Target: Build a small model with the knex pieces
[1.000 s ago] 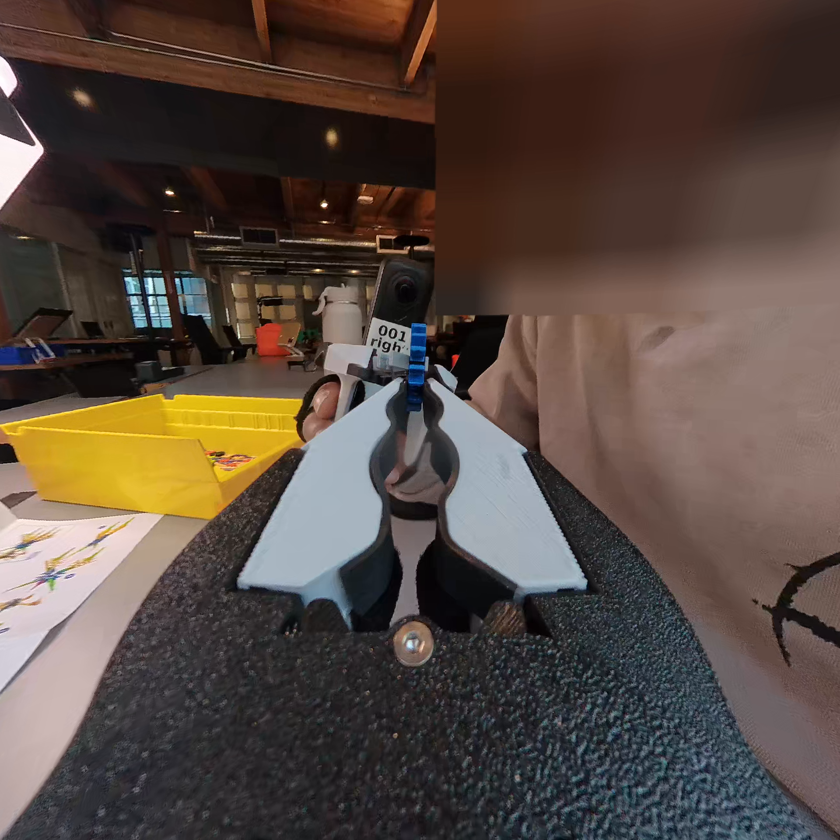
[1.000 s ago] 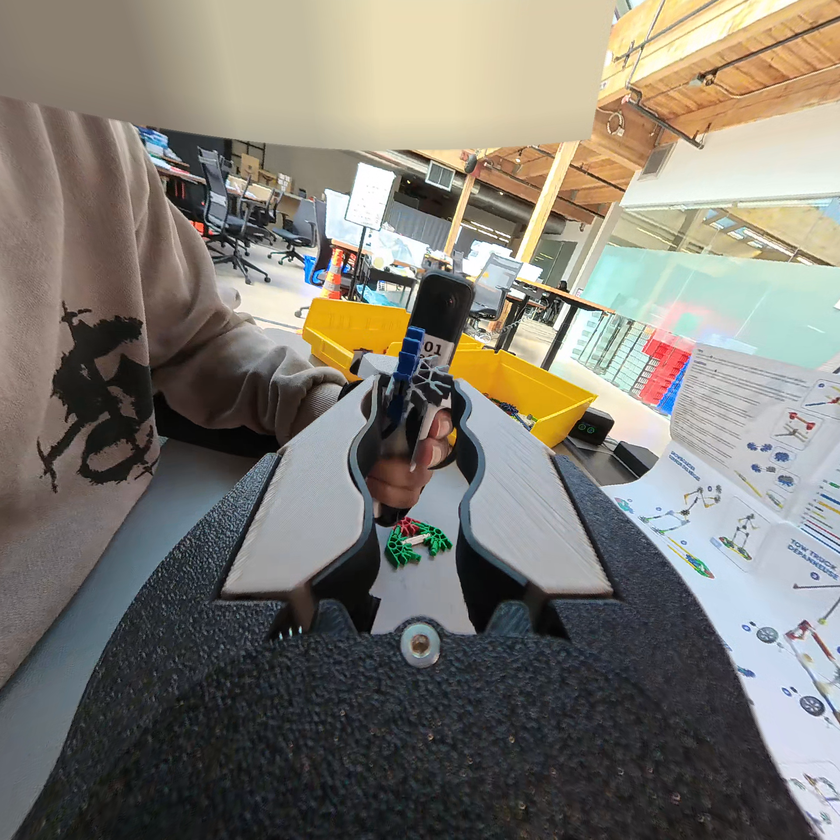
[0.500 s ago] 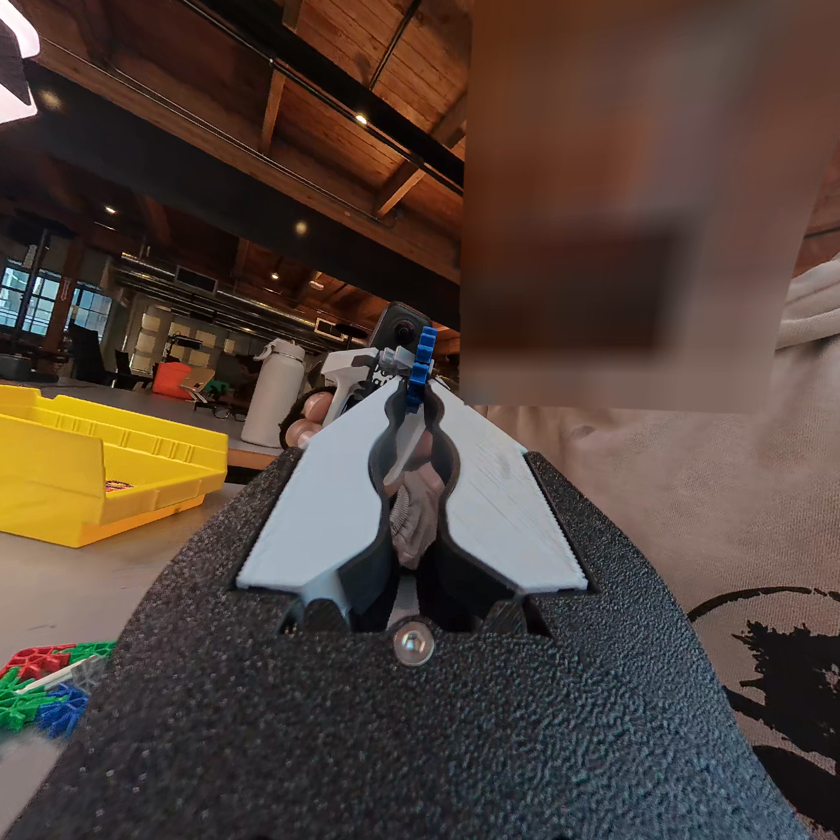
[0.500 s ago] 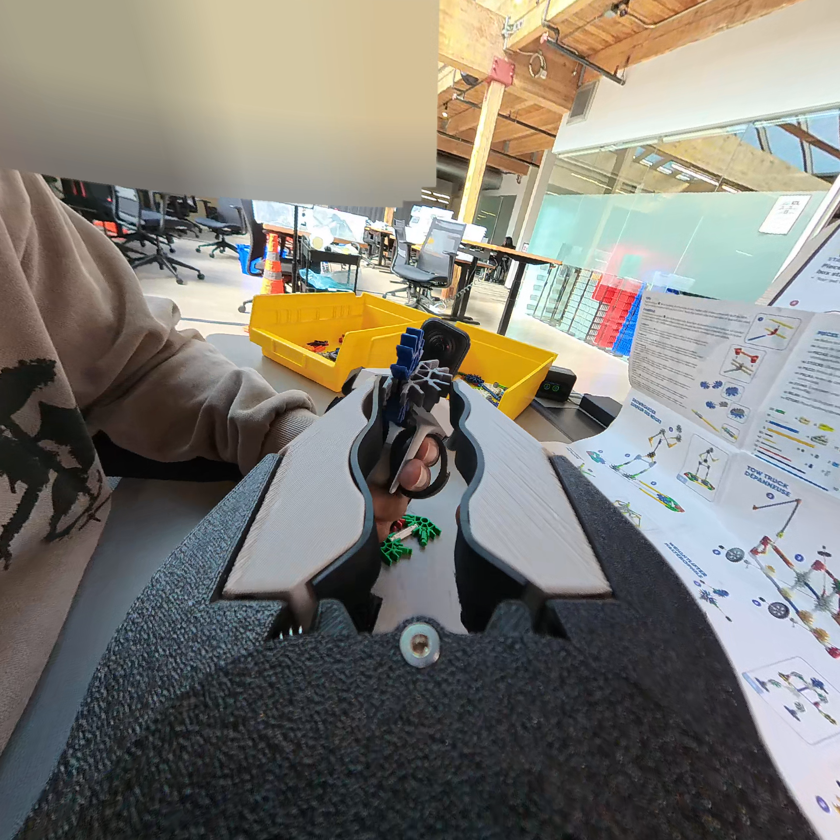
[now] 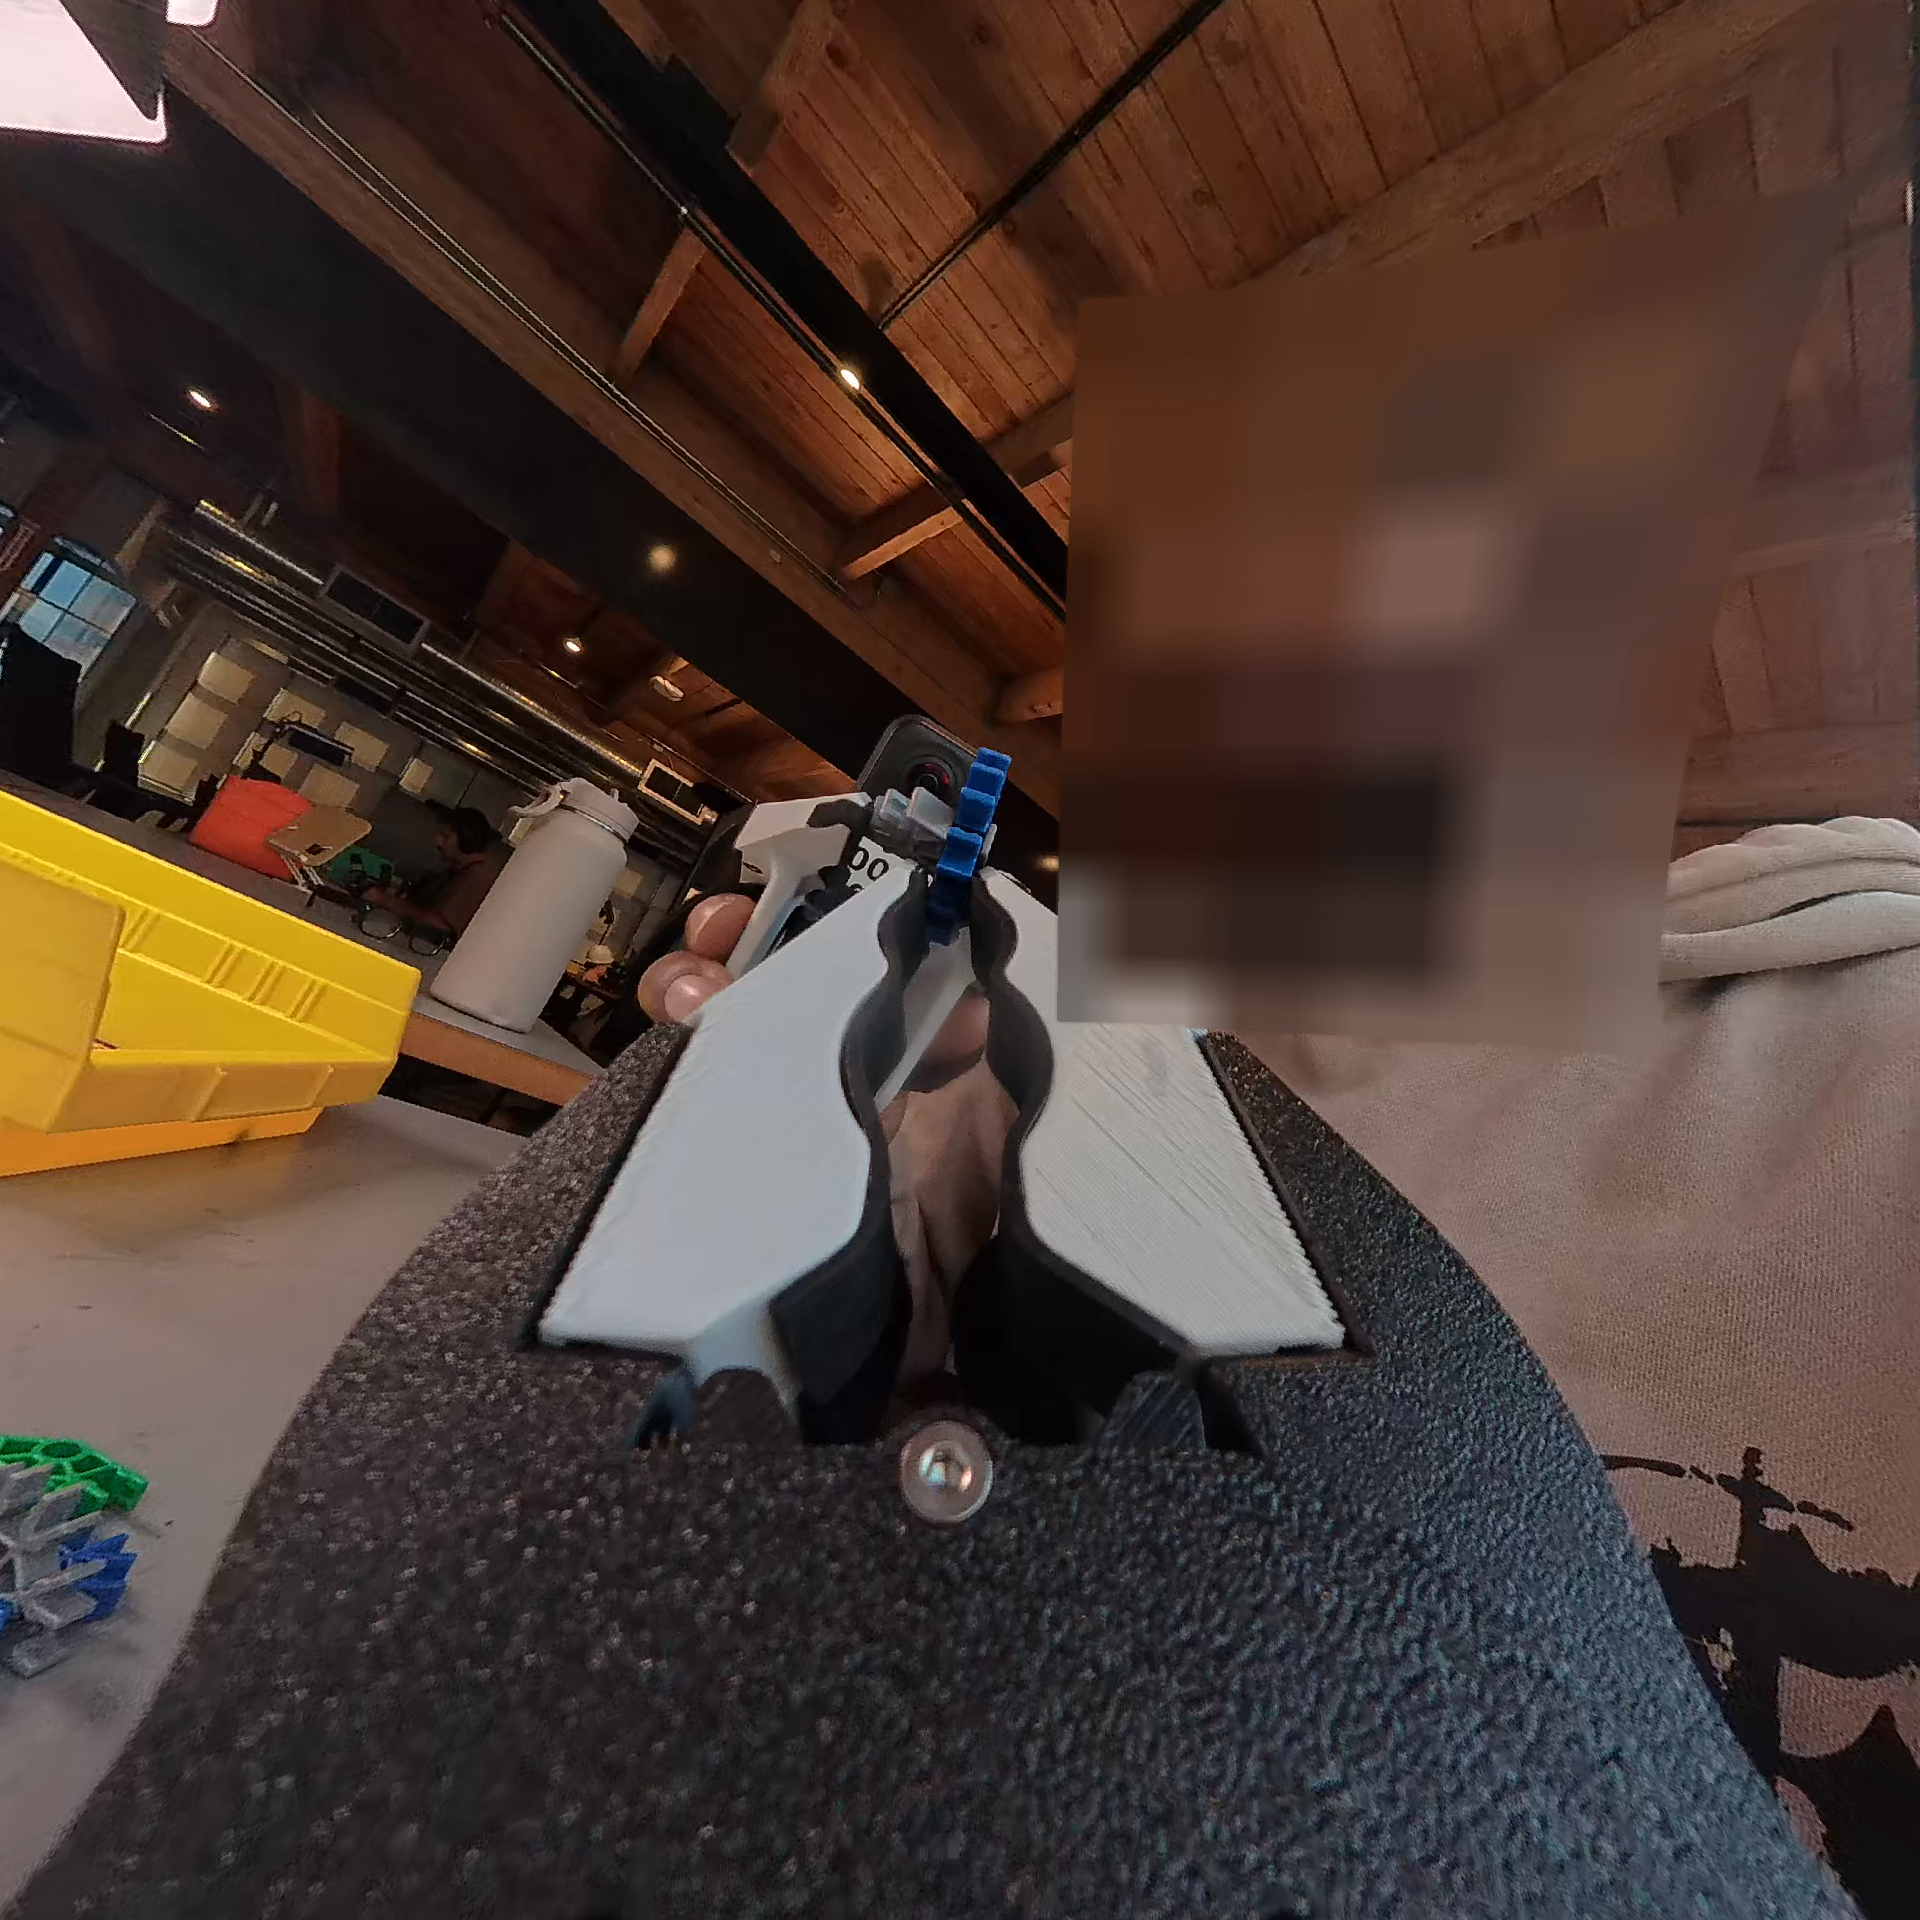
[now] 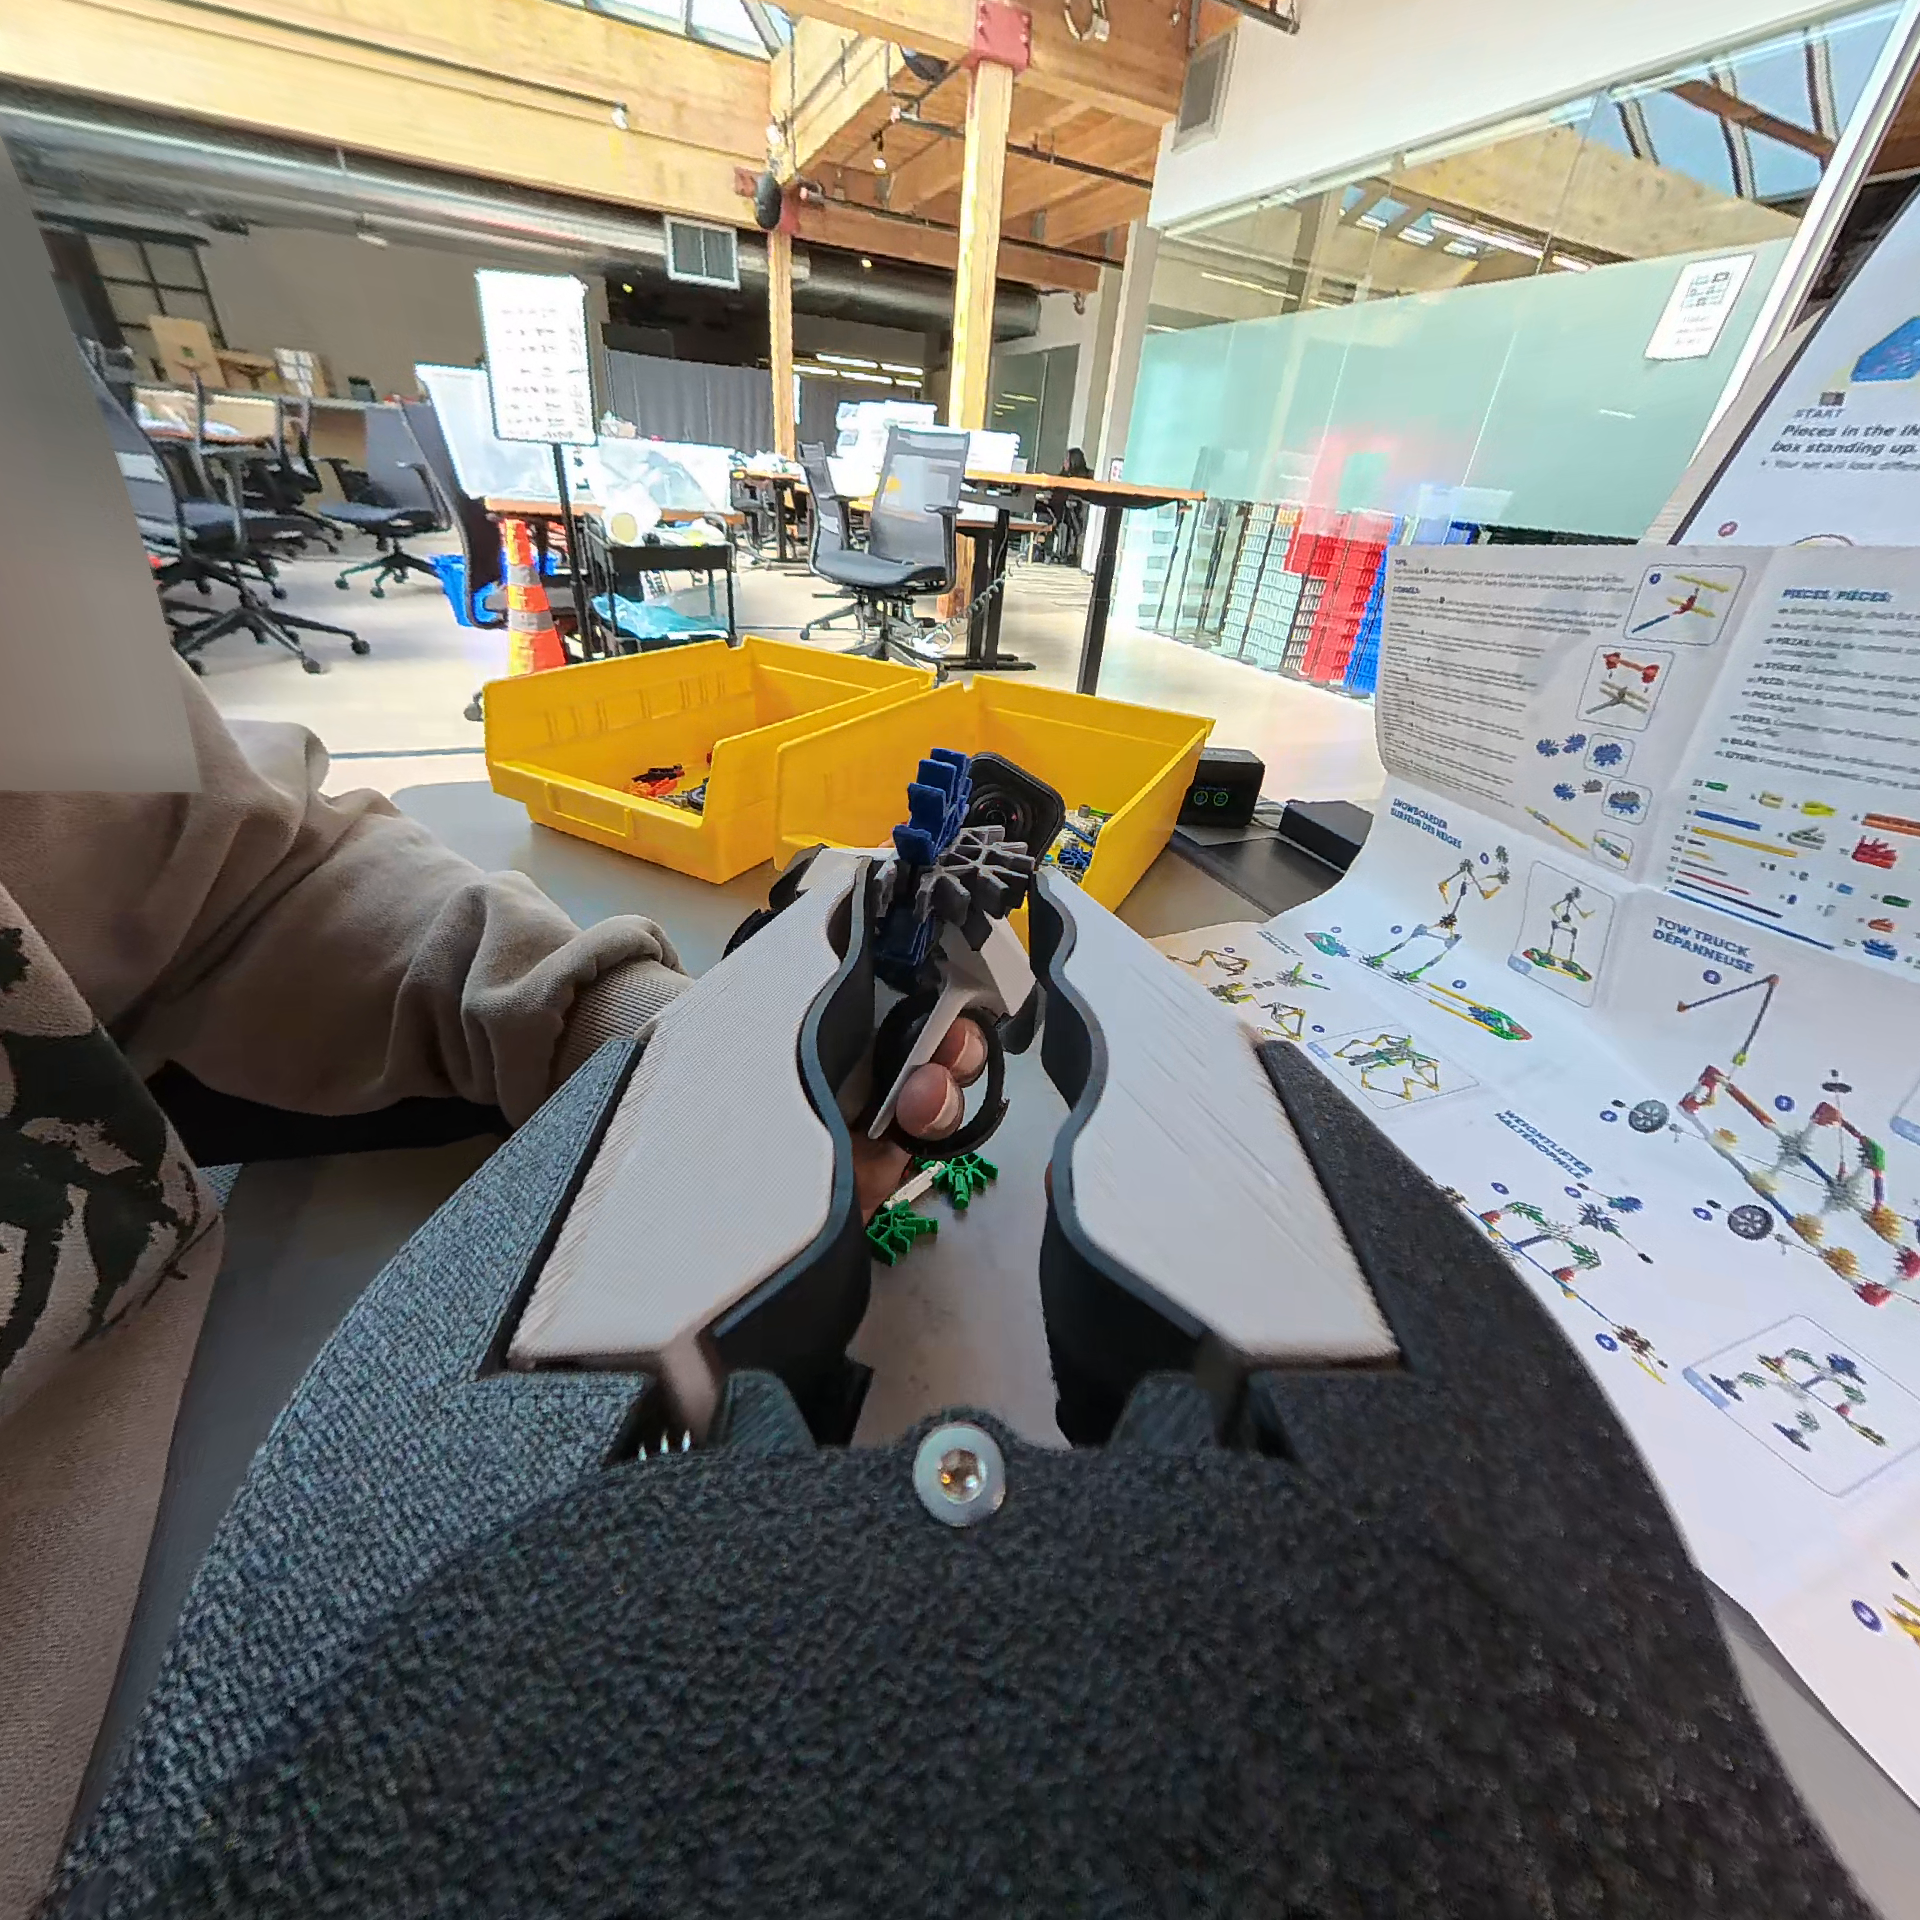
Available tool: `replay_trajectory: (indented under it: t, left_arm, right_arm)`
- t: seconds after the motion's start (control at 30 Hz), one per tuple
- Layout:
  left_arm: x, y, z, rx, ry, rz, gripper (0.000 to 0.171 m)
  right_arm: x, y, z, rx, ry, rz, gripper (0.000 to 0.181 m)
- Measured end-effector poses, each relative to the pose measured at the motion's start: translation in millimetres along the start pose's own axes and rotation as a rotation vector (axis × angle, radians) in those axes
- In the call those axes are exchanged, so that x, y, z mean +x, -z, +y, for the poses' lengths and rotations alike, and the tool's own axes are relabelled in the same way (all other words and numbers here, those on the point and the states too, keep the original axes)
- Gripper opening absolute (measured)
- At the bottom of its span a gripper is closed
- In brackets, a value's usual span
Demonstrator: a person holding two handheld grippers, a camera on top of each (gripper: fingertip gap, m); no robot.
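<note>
Above the bench (image 5: 208,1299), the left tool (image 5: 951,883) pinches a blue connector (image 5: 966,831) against a grey connector (image 6: 982,873) clamped in the right tool (image 6: 951,883).

I tipped my left gripper (image 5: 951,883) further upward, so the ceiling beams filled more of its view and the yellow bin (image 5: 187,997) slid to the left edge, while a small cluster of green, grey and blue pieces (image 5: 57,1538) came in at lower left. My right gripper (image 6: 951,883) rose and swung right; the two yellow bins (image 6: 831,769) showed more fully, and the instruction sheet (image 6: 1621,935) spread wider.
</note>
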State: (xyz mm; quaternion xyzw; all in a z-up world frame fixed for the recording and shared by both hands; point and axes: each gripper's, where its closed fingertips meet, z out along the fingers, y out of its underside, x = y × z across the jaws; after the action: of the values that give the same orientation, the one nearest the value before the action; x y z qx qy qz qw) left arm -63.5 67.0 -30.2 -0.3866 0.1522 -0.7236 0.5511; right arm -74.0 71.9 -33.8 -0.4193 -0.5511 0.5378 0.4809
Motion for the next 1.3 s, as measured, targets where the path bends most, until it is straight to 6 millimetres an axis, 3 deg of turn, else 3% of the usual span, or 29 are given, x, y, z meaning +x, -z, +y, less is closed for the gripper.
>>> replay_trajectory:
  t: [0.43,0.8,0.93,1.13,1.3]
  left_arm:
    - [-0.1,9.5,-20.2,0.050,-0.114,-0.082,0.004]
    - [-0.8,8.7,-17.2,0.027,-0.170,-0.097,0.004]
    - [-4.3,8.2,-12.3,-0.032,-0.260,-0.151,0.004]
    - [-9.4,9.2,-8.2,-0.136,-0.380,-0.239,0.004]
    - [-17.2,12.7,-5.0,-0.276,-0.501,-0.339,0.009]
  right_arm:
    - [9.4,6.7,-6.7,0.046,0.046,0.038,0.020]
    - [7.4,6.2,-4.8,0.048,0.020,0.025,0.016]
    - [9.7,5.3,-1.3,0.052,-0.041,-0.001,0.025]
    - [15.7,6.7,3.3,0.065,-0.102,-0.045,0.018]
    - [15.8,10.1,5.8,0.083,-0.012,-0.082,0.013]
